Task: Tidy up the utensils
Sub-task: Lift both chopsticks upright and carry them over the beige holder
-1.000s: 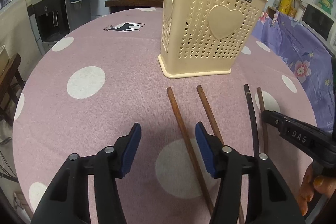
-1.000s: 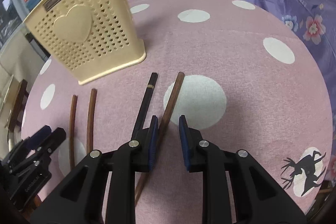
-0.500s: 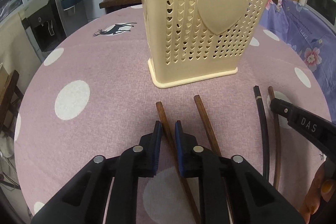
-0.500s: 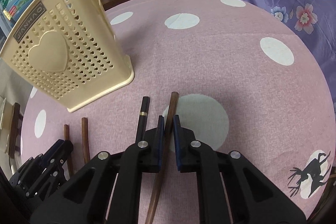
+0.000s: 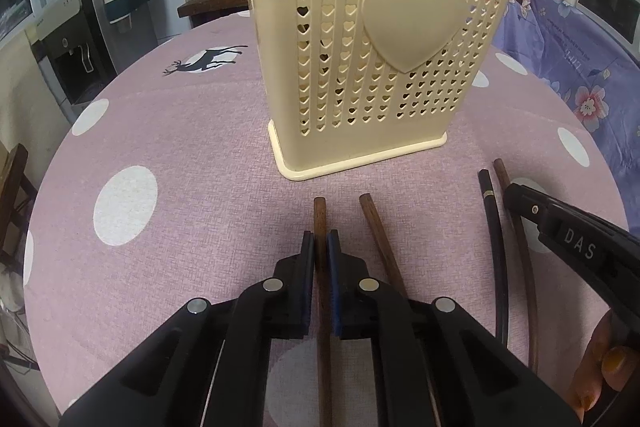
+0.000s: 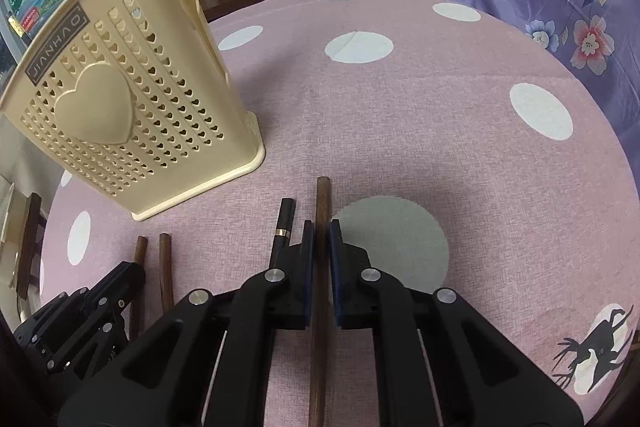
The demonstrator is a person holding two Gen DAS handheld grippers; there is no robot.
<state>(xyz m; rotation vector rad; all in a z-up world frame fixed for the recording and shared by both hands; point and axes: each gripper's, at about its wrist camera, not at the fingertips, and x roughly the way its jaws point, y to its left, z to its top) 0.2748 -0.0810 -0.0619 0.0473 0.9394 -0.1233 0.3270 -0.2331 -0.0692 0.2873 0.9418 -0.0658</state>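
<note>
Both grippers, left [image 5: 321,247] and right [image 6: 321,233], are closed on one brown chopstick each on the table, so we should lift them evenly toward the holder [image 5: 372,59].

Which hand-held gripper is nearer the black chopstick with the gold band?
Right. The right hand-held gripper, shut on a brown wooden chopstick, sits right beside the black chopstick; the left hand-held gripper is two chopsticks away.

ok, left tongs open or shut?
Shut: the left tongs clamp a brown chopstick, pads touching both its sides.
</note>
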